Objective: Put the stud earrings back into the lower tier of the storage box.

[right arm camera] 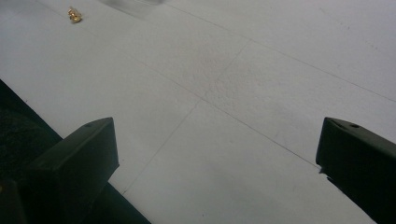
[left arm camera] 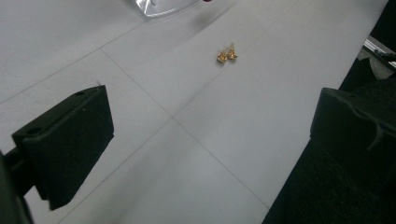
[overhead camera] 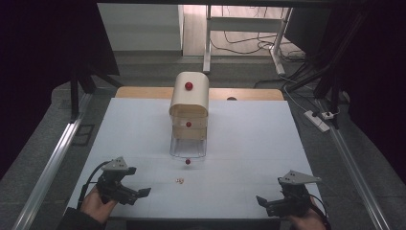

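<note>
I am looking at the earrings [overhead camera: 180,180], a small gold pair lying bare on the white surface [overhead camera: 249,143], near its front edge and roughly midway between my two claws. Nothing is touching them. In the high view they are showing as a pale speck; the left gripper view is giving me the better look, two gold studs [left arm camera: 226,55] lying side by side and touching. The right gripper view is catching them [right arm camera: 74,15] far off in its upper left corner.

Just behind the earrings the box [overhead camera: 189,115] is standing, a small wooden chest with a rounded top and red knobs. Its clear bottom drawer [overhead camera: 187,146] is standing pulled out toward me, its red knob [overhead camera: 187,162] the nearest part to the earrings. The left gripper view is showing a corner of that clear drawer [left arm camera: 159,7] at its top edge.

The left claw [overhead camera: 139,195] is hovering at the front left of the surface, jaws spread wide, nothing between them, pointing inward toward the earrings. The right claw [overhead camera: 266,203] is sitting at the front right, likewise gaping wide and empty, well apart from the earrings.
</note>
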The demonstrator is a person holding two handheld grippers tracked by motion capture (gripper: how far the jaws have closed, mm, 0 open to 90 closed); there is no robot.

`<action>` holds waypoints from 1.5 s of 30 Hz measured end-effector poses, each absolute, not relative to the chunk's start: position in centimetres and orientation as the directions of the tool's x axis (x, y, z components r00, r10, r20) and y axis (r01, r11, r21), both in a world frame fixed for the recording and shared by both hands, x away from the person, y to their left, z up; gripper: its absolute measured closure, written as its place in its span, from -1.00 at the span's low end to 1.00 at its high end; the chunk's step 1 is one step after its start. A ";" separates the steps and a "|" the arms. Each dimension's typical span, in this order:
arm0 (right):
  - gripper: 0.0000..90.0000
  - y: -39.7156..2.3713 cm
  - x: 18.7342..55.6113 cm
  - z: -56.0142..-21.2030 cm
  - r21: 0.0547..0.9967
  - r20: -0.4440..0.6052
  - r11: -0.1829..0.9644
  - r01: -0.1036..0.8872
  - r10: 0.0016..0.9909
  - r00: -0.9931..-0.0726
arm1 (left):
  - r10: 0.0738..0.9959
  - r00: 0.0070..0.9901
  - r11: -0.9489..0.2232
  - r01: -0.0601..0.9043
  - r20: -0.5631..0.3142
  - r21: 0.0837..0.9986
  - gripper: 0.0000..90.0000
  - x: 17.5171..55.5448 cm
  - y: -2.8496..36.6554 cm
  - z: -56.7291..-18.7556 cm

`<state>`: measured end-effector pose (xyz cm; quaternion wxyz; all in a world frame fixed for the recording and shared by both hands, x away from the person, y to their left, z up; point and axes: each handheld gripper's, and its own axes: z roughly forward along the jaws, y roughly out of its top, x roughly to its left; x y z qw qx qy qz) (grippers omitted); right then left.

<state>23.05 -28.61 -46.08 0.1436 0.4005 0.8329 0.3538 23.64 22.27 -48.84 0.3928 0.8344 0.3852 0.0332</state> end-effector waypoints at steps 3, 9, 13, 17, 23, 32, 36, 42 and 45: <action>-1.00 -28.6 23.1 -46.1 0.703 0.044 0.429 0.567 0.770 -0.637 | 0.668 0.707 -0.415 0.613 -0.233 0.672 -1.00 24.0 21.8 -49.0; -1.00 -28.6 23.1 -46.1 0.703 0.043 0.431 0.566 0.768 -0.639 | 0.658 0.721 -0.443 0.605 -0.219 0.662 -1.00 24.7 20.5 -49.3; -1.00 -28.6 23.1 -46.1 0.702 0.042 0.433 0.565 0.767 -0.640 | 0.655 0.728 -0.454 0.594 -0.203 0.663 -1.00 25.1 19.8 -49.4; -1.00 -28.5 23.1 -46.1 0.701 0.040 0.436 0.564 0.766 -0.641 | 0.653 0.731 -0.463 0.593 -0.199 0.658 -1.00 25.6 19.0 -49.7; -1.00 -28.5 23.1 -46.1 0.700 0.037 0.439 0.564 0.766 -0.642 | 0.647 0.740 -0.494 0.592 -0.185 0.637 -1.00 26.5 17.8 -50.3; -1.00 -28.4 23.0 -46.1 0.701 0.033 0.443 0.560 0.763 -0.645 | 0.634 0.762 -0.548 0.564 -0.133 0.619 -1.00 27.5 15.8 -50.7; -1.00 -28.4 23.0 -46.1 0.700 0.032 0.445 0.558 0.762 -0.647 | 0.622 0.775 -0.583 0.554 -0.113 0.594 -1.00 27.9 14.8 -51.1; -1.00 -28.4 23.0 -46.1 0.701 0.030 0.446 0.557 0.761 -0.648 | 0.599 0.791 -0.603 0.545 -0.120 0.582 -1.00 28.6 14.1 -51.5; -1.00 -28.4 23.0 -46.1 0.700 0.029 0.448 0.556 0.761 -0.649 | 0.591 0.799 -0.622 0.542 -0.115 0.565 -1.00 28.8 13.6 -51.9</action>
